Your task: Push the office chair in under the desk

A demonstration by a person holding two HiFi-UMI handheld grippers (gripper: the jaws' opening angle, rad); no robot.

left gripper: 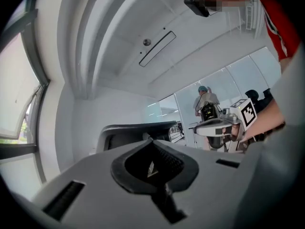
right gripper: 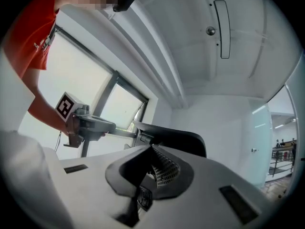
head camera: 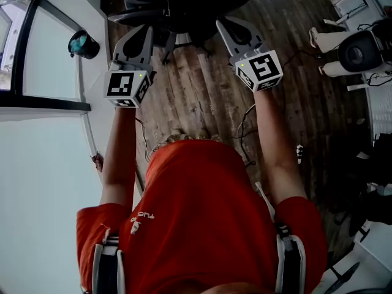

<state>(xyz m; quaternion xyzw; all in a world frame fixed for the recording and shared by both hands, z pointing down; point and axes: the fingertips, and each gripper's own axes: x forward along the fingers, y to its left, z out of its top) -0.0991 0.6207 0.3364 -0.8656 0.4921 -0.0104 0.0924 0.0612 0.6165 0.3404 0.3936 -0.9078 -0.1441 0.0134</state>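
- Dark office chair (head camera: 174, 8) at the far edge of the head view, dead centre, star base (head camera: 177, 41) planted on the wood floor (head camera: 202, 97).
- In both gripper views, backrest looming just past the jaws.
- Left gripper (head camera: 142, 32) up at the chair's near-left side, pinched fully together, nothing between the jaws, nothing held.
- Right gripper (head camera: 228, 28) at the near-right side, likewise closed tight and empty.
- Both aimed at the chair and close to it; touching or just short, impossible to call from here.
- On progress: early going, by the look of it. Chair out on open floor, tucked under nothing in sight, so seemingly the whole push left to do, probably with closed tips against back or seat.
- White surface (head camera: 43, 176) along the left, teal-and-black object (head camera: 82, 43) sitting on it. Possibly the desk, no way to confirm; no desk front or knee gap anywhere in frame.
- Chair's far part cut off by the frame in the head view; only a slice of backrest in the gripper views.
- Loose cables (head camera: 245, 127) on the floor near right; white device (head camera: 361, 51) with a dark round face far right, kind unclear.
- Far back in the left gripper view, a person (left gripper: 205, 101) in a teal cap, small and hard to read.
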